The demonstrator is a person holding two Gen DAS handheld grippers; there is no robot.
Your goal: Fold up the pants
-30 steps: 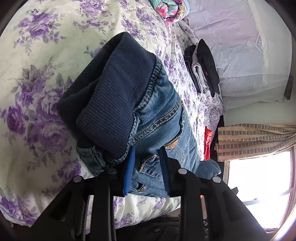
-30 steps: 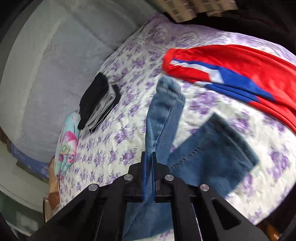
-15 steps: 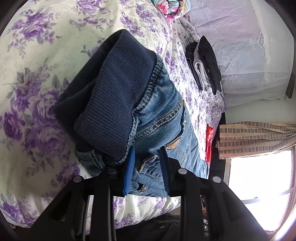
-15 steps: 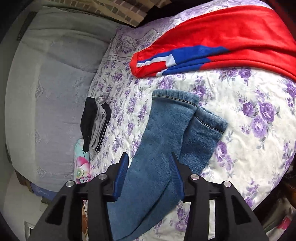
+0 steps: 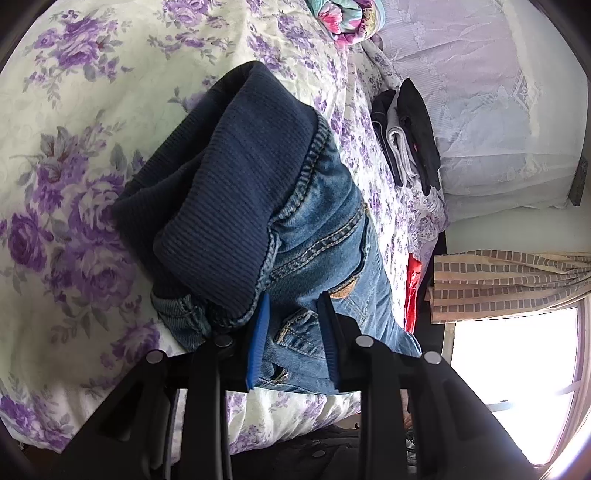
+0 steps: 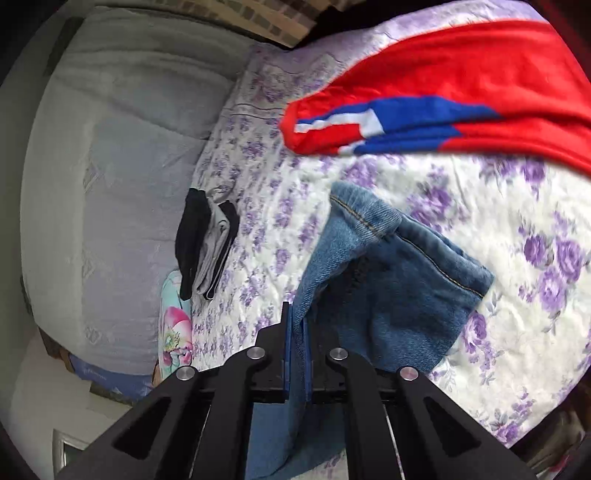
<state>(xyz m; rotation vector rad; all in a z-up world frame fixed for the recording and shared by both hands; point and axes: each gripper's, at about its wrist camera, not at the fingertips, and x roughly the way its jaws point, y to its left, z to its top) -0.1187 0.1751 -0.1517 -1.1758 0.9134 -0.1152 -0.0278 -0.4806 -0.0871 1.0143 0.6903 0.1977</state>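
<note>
Blue jeans (image 5: 325, 236) with a dark navy ribbed waistband (image 5: 229, 206) lie bunched on the floral bedsheet (image 5: 74, 147). My left gripper (image 5: 293, 321) is shut on the denim near the pocket and fly, with thick fabric between its blue pads. In the right wrist view the jeans' legs (image 6: 399, 288) lie on the sheet (image 6: 517, 221), hems pointing away. My right gripper (image 6: 297, 325) is shut on the edge of the lighter leg, which rises from the bed into the pads. The darker leg lies flat beside it.
A red, blue and white garment (image 6: 461, 74) lies beyond the hems. A folded black and white pile (image 6: 207, 236) (image 5: 406, 136) sits near a pale quilt (image 6: 110, 147). A colourful bundle (image 5: 347, 14) is farther off. A curtain (image 5: 509, 284) and bright window (image 5: 517, 387) are off the bed's edge.
The right gripper opened over the flat jeans legs half a second ago and has now shut on the lighter leg's edge, lifting it. The left gripper and waistband kept still.
</note>
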